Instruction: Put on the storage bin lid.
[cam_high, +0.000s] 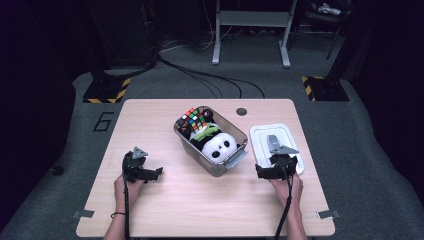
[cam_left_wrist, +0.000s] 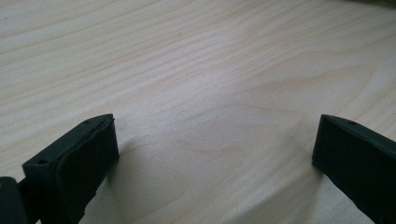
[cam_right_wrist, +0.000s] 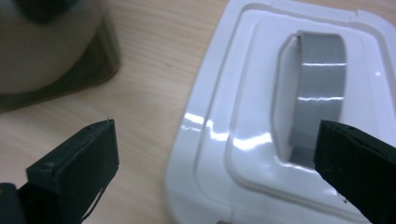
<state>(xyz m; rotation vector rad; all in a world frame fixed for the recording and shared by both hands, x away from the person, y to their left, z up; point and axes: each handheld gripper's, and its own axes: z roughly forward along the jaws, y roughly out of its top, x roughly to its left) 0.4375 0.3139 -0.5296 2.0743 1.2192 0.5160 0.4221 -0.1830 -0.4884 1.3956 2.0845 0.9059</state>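
A metal bin (cam_high: 218, 166) stands mid-table and holds a panda plush (cam_high: 218, 146), a scrambled colour cube (cam_high: 195, 119) and a green item (cam_high: 205, 133). Right of it lies the white lid (cam_high: 262, 134) (cam_right_wrist: 243, 116) with a grey handle (cam_right_wrist: 320, 84). My right gripper (cam_high: 276, 170) (cam_right_wrist: 217, 168) is open at the lid's near edge, one jaw over the wood, the other over the lid. My left gripper (cam_high: 145, 172) (cam_left_wrist: 215, 158) is open, resting on bare wood left of the bin with nothing between its jaws.
The wooden table (cam_high: 200, 205) has a round cable hole (cam_high: 241, 111) at its back edge. Cables (cam_high: 210, 80) run across the grey floor beyond, with stand bases marked in yellow and black (cam_high: 107, 92) at both back corners. The bin's wall (cam_right_wrist: 46, 46) shows blurred at the upper left of the right gripper view.
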